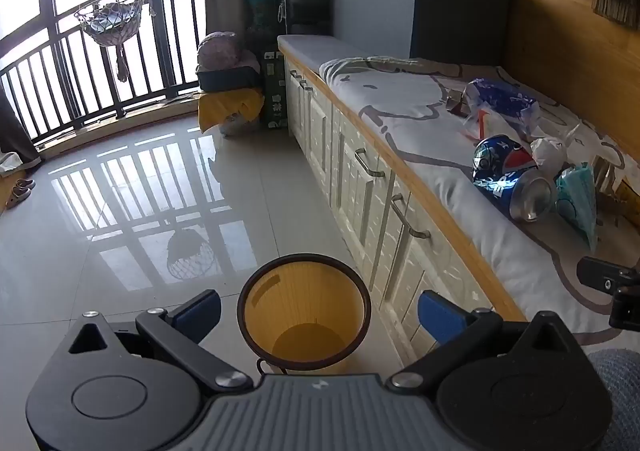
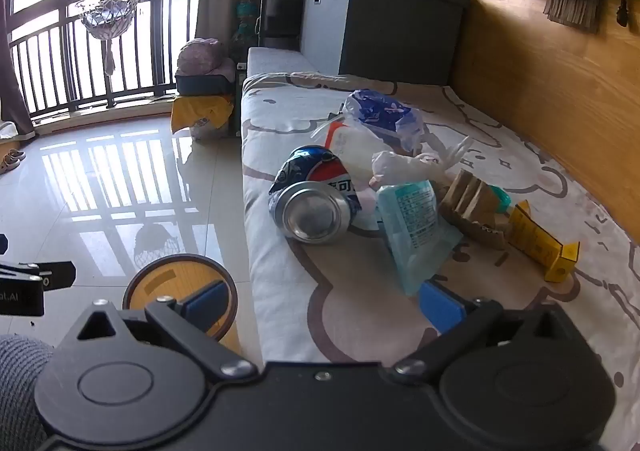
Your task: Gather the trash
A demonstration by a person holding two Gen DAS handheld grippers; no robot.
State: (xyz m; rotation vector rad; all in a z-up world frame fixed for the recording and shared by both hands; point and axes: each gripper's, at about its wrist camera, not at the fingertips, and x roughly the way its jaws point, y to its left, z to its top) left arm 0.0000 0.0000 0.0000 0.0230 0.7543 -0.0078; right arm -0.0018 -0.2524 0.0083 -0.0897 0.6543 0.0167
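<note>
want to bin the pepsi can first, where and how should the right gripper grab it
Grip the crushed Pepsi can across its dented blue sides, just behind the silver base that faces the right gripper. It lies on its side on the cushion, so come from above and in front, open jaws straddling its width.

Blue can [image 2: 314, 197] with red-white emblem – yellow bin [image 1: 304, 311], dark rim – cream sheet [image 2: 360, 311] with brown outlines
</note>
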